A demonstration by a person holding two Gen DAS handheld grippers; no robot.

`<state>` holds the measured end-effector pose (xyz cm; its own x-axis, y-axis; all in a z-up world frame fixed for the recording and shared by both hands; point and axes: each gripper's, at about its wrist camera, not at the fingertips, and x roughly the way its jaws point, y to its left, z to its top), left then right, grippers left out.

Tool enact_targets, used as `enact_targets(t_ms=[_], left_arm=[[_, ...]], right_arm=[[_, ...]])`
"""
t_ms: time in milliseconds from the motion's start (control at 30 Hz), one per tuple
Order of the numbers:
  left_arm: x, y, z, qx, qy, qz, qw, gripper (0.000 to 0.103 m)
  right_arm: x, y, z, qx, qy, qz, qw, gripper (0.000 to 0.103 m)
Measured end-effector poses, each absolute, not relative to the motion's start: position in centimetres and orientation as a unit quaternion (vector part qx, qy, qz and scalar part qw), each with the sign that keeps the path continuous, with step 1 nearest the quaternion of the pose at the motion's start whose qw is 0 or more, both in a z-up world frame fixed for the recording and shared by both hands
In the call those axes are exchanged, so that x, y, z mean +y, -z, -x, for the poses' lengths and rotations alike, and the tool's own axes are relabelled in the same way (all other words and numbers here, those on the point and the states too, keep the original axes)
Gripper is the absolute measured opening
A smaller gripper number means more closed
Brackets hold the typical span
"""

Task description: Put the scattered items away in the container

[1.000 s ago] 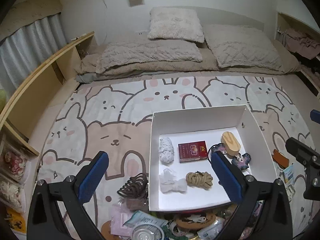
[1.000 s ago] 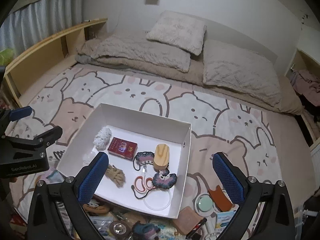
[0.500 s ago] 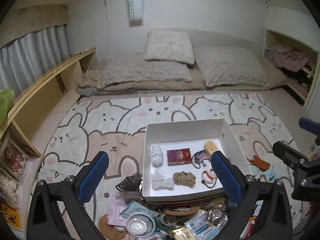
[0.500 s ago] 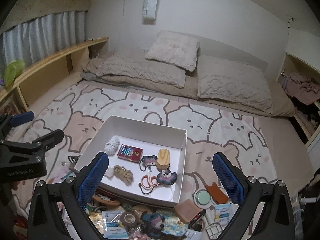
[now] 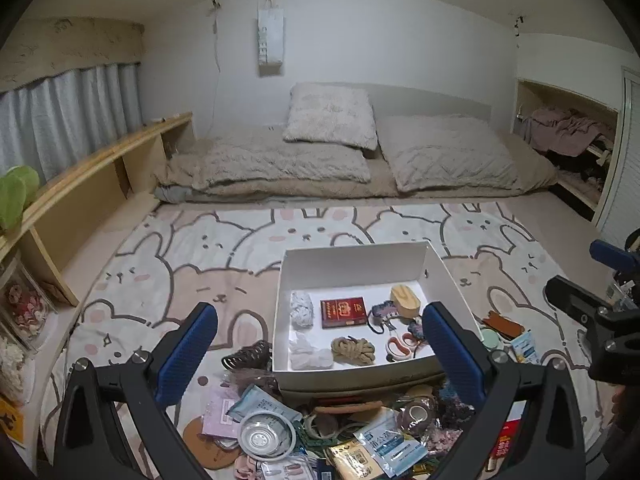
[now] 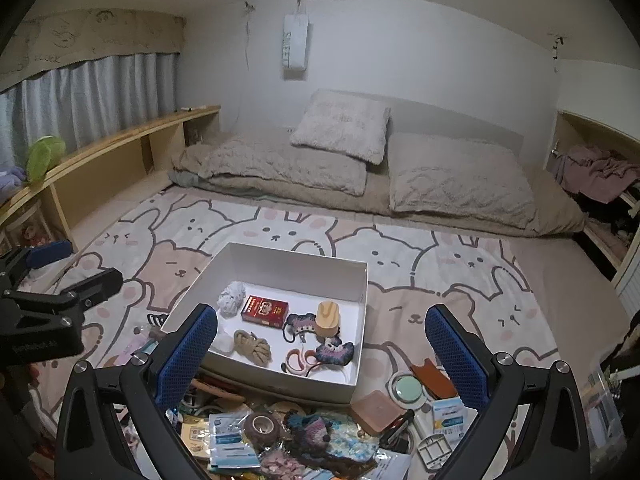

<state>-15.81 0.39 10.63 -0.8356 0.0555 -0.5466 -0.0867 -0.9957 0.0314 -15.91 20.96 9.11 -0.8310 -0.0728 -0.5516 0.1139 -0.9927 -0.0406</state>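
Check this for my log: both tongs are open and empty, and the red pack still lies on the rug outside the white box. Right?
One error: the red pack lies inside the white box, beside the rope coil, not on the rug. The left wrist view shows it. Both the left tongs and right tongs are open and empty.

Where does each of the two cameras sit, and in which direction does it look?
Left wrist: on the left gripper, looking forward and down at the white box; its open jaws and the right gripper at the right edge show.
Right wrist: on the right gripper, facing the same box from its right; its open jaws and the left gripper at the left edge show.
Shared: box, red packet, bed.
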Motion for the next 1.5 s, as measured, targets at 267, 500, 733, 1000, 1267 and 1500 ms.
enact_targets(t_ms=[267,500,733,1000,1267,1500], left_arm=[[1.2,-9.6,13.5,0.026,-0.962,0.265,0.056,0.103],[1.2,-8.5,11.4,0.026,-0.967,0.246,0.06,0.103],[0.4,-8.1,8.8,0.027,-0.975,0.215,0.053,0.103],[-0.4,-7.7,4.5,0.031,-0.981,0.182,0.055,0.103],[-1.2,-6.4,1.2,0.021,-0.982,0.178,0.064,0.103],[-1.8,-5.9,-1.2,0.031,-0.982,0.177,0.052,0.103]], right_arm=[[22.4,-7.7,13.8,0.013,0.964,-0.261,0.049,0.103],[22.2,-6.8,11.2,0.036,0.973,-0.221,0.048,0.103],[21.7,-5.9,8.4,0.043,0.976,-0.203,0.059,0.103],[20.7,-6.0,4.6,0.06,0.982,-0.164,0.067,0.103],[21.0,-5.2,1.6,0.057,0.987,-0.138,0.059,0.103],[21.6,-4.7,-0.5,0.053,0.988,-0.134,0.056,0.103]])
